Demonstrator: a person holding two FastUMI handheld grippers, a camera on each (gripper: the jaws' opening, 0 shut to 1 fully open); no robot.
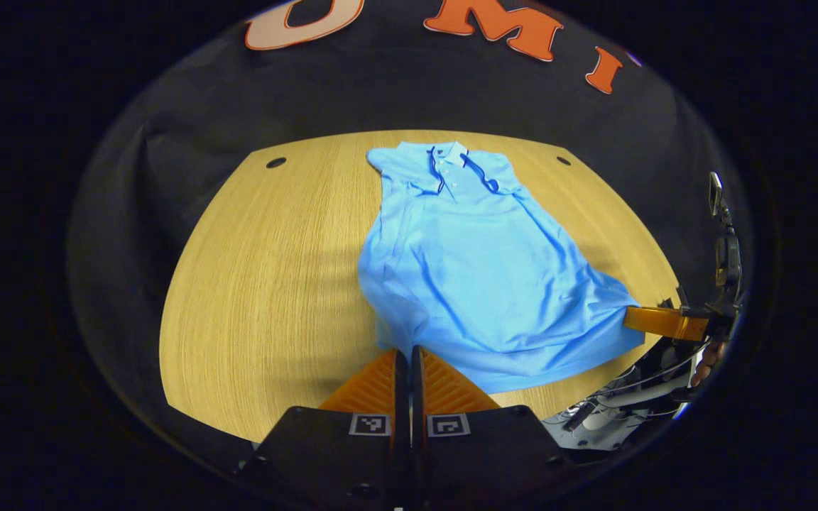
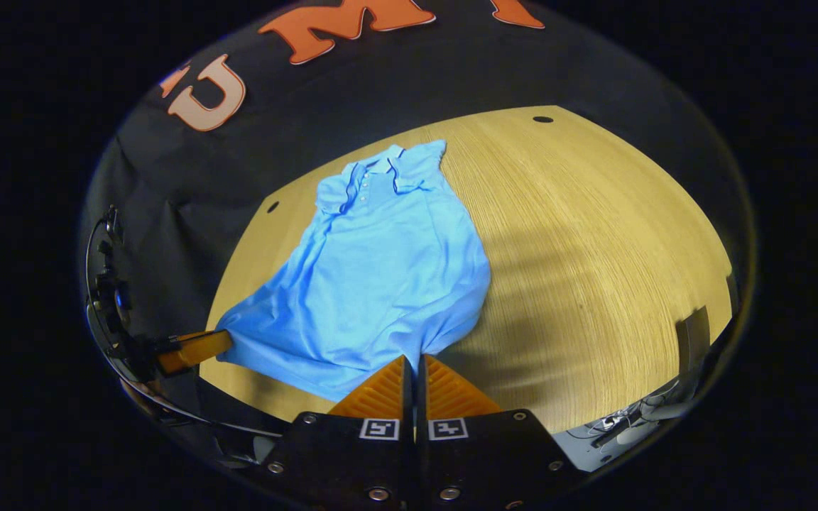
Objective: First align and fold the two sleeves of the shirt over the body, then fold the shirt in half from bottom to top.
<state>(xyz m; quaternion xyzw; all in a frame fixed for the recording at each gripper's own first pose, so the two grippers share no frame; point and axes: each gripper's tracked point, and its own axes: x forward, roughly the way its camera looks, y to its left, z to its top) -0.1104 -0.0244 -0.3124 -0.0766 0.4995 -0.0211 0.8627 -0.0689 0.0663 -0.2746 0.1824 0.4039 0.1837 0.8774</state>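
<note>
The left gripper is pinched tight on the bottom hem of the blue shirt, at one corner. The right gripper is likewise clamped on the hem at the other corner. Both reach in low from the near edge of the wooden table. The shirt lies on the table, collar at its far end, sleeves folded in, hem corners lifted slightly.

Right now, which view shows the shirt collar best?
Left gripper view: the collar lies nearly square-on, placket and buttons plain. Right gripper view shows the collar skewed and smaller.
</note>
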